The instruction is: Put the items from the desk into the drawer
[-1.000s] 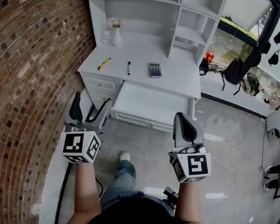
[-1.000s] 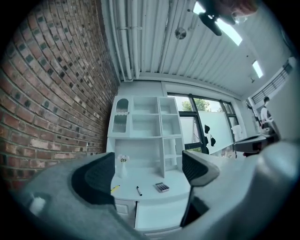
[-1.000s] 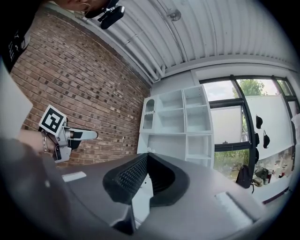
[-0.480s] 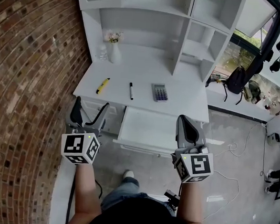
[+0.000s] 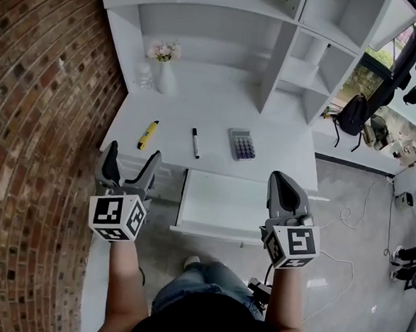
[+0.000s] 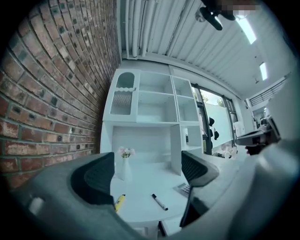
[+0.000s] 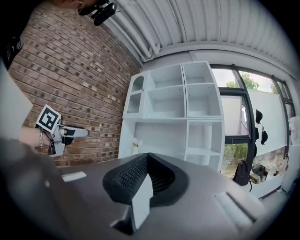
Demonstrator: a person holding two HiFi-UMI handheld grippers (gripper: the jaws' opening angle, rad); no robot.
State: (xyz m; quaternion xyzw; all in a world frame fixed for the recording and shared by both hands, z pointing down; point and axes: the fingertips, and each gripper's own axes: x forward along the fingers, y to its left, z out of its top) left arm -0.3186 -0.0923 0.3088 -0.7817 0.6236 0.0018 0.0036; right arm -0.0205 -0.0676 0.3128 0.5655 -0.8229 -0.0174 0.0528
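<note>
On the white desk [image 5: 280, 156] lie a yellow marker [image 5: 148, 134], a black marker [image 5: 195, 142] and a grey calculator [image 5: 242, 143]. Below the desk's front edge a white drawer [image 5: 223, 205] stands pulled out. My left gripper [image 5: 132, 158] hangs open and empty in front of the desk's left end, short of the yellow marker [image 6: 119, 201]; the black marker [image 6: 159, 202] and the calculator [image 6: 184, 189] show between its jaws. My right gripper [image 5: 282, 180] is shut with nothing in it, beside the drawer's right side. In the right gripper view its pads [image 7: 136, 176] meet.
A white vase with pink flowers [image 5: 163, 66] stands at the desk's back left under a white shelf unit [image 5: 301, 55]. A brick wall [image 5: 34, 114] runs along the left. A black backpack [image 5: 355, 115] and cables [image 5: 343, 260] lie on the floor to the right.
Both grippers have come nearer to the desk along with the person. The desk and the open drawer now sit closer and lower in the head view. Neither gripper has taken hold of anything.
</note>
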